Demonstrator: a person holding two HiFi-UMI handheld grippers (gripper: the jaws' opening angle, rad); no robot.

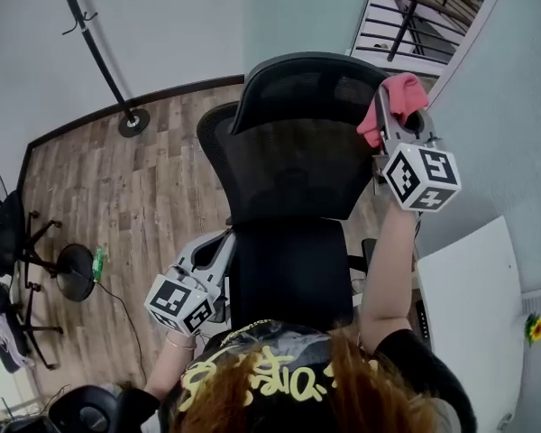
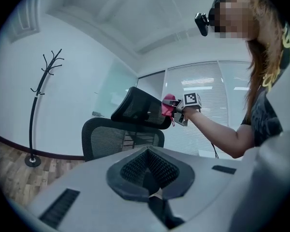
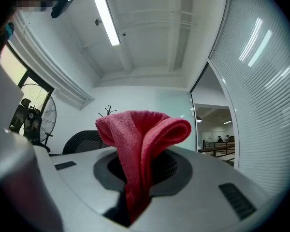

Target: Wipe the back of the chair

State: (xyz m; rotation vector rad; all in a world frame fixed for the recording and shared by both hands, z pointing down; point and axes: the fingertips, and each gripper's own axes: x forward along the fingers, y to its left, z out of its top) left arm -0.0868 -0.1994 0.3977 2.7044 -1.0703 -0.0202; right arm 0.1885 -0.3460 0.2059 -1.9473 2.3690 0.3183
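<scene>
A black mesh office chair stands in front of me, back toward me, its headrest on top. My right gripper is shut on a pink-red cloth at the headrest's right end. From the left gripper view the cloth and right gripper touch the headrest edge. In the right gripper view the folded cloth sticks up out of the jaws. My left gripper hangs low beside the chair's left side, shut with nothing in it.
A black coat stand stands at the back left on the wood floor. Another chair base and a floor fan are at the far left. A white desk lies close on the right, against a glass wall.
</scene>
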